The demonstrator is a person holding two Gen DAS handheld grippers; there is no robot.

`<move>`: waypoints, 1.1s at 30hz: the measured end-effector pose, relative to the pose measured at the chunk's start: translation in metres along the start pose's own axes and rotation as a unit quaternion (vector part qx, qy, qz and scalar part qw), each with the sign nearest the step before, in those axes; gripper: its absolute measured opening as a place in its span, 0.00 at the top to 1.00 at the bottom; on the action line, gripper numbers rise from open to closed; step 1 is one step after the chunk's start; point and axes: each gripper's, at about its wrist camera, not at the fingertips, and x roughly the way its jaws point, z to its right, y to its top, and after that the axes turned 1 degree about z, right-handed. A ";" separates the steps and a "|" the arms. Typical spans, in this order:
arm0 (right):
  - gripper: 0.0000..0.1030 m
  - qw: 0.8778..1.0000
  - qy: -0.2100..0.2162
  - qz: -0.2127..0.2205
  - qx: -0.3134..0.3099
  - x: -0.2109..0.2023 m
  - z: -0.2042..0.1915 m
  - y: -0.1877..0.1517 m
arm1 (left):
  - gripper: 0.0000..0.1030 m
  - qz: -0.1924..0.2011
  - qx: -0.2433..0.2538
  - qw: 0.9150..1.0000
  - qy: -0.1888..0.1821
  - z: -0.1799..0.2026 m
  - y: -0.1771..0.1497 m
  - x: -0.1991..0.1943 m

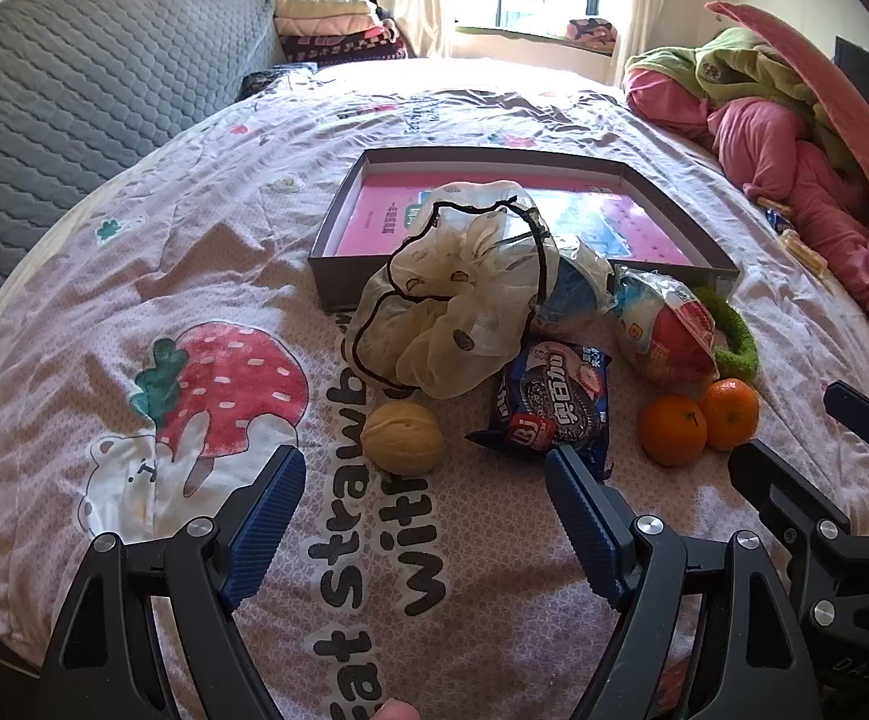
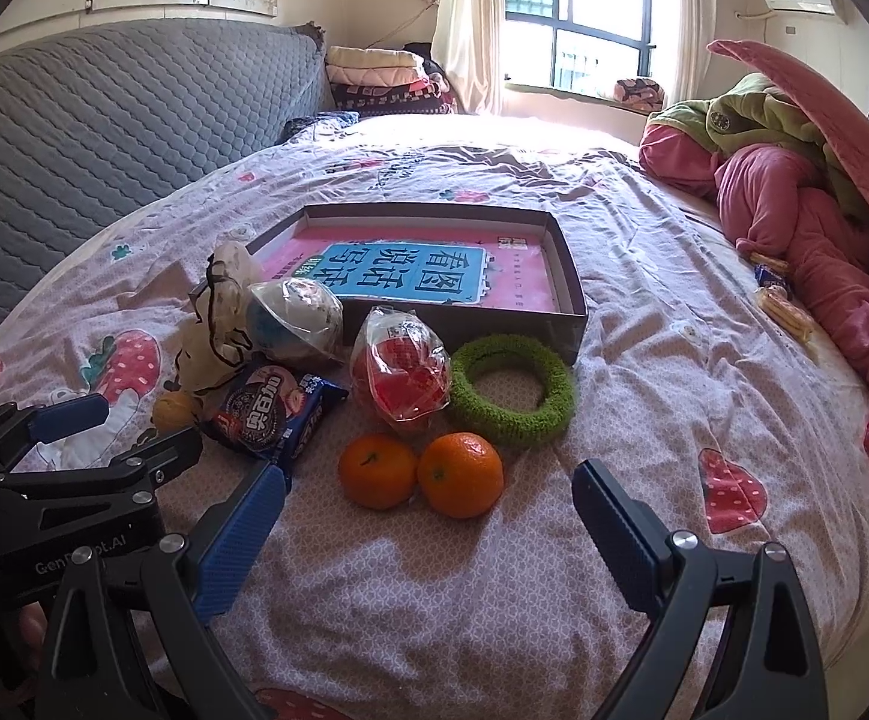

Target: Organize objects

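Both grippers, left gripper (image 1: 425,462) and right gripper (image 2: 428,483), are hovering wide-jawed, empty. Judging pre-grasp; next: closing on oranges (image 2: 461,474) for box (image 2: 572,306).

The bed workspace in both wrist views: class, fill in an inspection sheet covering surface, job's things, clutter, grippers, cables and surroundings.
Surface: printed bedsheet, wrinkled.
Job's things: open shallow box with a pink book inside; in front of it a cream scrunchie, cookie packet, walnut-like ball, two oranges, red wrapped snack, wrapped ball, green ring.
Clutter: pink and green bedding; small snacks beside it.
Grippers: left gripper open, empty; right gripper open, empty.
Cables: nothing seen.
Surroundings: grey quilted headboard, window, folded blankets.
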 end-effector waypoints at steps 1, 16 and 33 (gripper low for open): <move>0.06 1.000 0.001 0.001 0.001 0.000 0.000 0.000 | 0.19 0.001 0.000 1.000 0.001 0.000 0.000 0.000; 0.06 1.000 0.000 0.020 0.008 -0.007 0.001 0.007 | 0.19 0.009 -0.004 1.000 0.003 -0.002 0.007 -0.004; 0.06 0.999 -0.002 0.030 0.026 -0.009 0.014 0.015 | 0.19 0.013 -0.026 1.000 -0.001 -0.019 0.018 -0.003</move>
